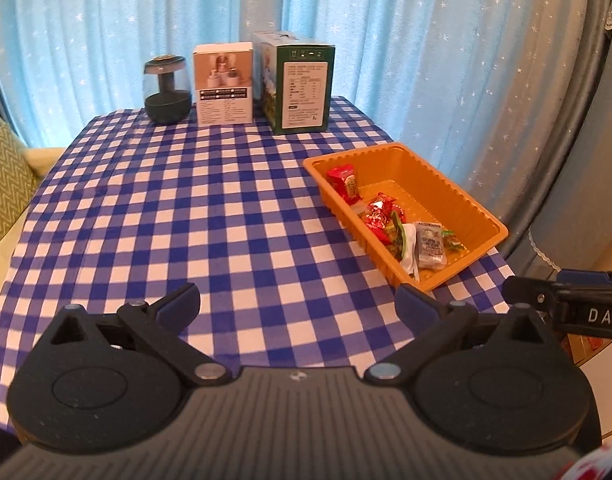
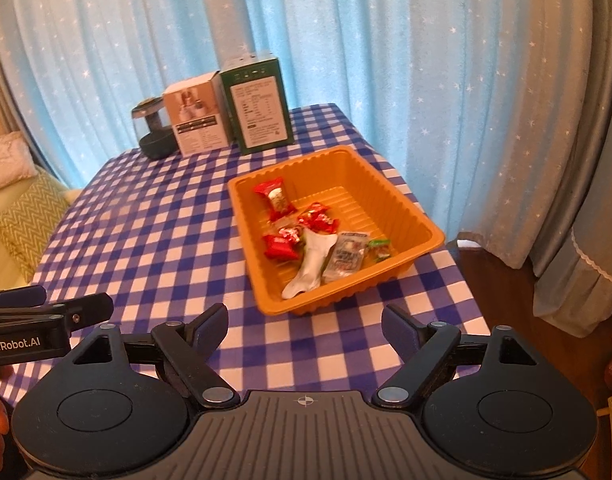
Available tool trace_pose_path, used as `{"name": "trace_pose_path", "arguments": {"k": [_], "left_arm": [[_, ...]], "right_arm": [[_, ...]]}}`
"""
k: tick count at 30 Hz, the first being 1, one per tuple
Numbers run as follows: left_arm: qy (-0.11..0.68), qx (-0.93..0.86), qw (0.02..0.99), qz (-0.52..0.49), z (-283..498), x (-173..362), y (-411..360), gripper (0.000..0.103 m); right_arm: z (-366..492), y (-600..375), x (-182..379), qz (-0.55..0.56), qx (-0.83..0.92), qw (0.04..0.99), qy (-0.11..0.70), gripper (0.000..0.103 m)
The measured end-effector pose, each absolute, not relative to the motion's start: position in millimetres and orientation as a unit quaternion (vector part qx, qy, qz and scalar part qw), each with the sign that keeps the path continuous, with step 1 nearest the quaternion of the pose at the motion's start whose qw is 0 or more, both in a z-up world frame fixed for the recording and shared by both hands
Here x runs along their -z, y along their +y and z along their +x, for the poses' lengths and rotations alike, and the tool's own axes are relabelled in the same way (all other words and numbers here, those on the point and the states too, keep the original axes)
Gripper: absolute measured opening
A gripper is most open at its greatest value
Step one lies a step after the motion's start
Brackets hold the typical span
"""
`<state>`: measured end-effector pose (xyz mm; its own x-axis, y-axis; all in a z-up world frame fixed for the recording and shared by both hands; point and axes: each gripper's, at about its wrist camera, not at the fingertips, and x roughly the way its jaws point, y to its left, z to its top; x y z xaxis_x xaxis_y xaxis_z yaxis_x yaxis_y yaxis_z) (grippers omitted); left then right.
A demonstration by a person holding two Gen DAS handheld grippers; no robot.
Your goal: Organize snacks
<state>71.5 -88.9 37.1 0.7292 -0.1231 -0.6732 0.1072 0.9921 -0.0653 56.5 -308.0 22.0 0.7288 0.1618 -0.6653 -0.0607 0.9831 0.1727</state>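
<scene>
While both tools hover above the checked tablecloth, left gripper and right gripper gape wide, empty. Orange tray, ahead of the right fingers, holds snacks; wrapper print illegible.

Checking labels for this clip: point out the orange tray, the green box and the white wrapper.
Orange tray (image 2: 389, 194): right wrist view, bare far wall.
Green box (image 1: 306, 92): left wrist view, label face.
White wrapper (image 2: 311, 266): right wrist view, middle.

Blue-checked tabletop carries orange tray at right; dark jar, white box, green box along far edge.
</scene>
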Motion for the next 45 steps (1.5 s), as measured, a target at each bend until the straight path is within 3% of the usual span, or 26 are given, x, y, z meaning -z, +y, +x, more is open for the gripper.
{"name": "trace_pose_path", "arguments": {"k": [12,45], "left_arm": [[0.368,0.047,0.928,-0.025,36,-39,-73,0.103],[0.372,0.039,0.927,-0.019,35,-31,-73,0.103]], "right_arm": [[33,-290,-24,0.057,-0.079,0.923,0.371,0.084],[32,-285,-16,0.053,-0.082,0.921,0.377,0.084]]}}
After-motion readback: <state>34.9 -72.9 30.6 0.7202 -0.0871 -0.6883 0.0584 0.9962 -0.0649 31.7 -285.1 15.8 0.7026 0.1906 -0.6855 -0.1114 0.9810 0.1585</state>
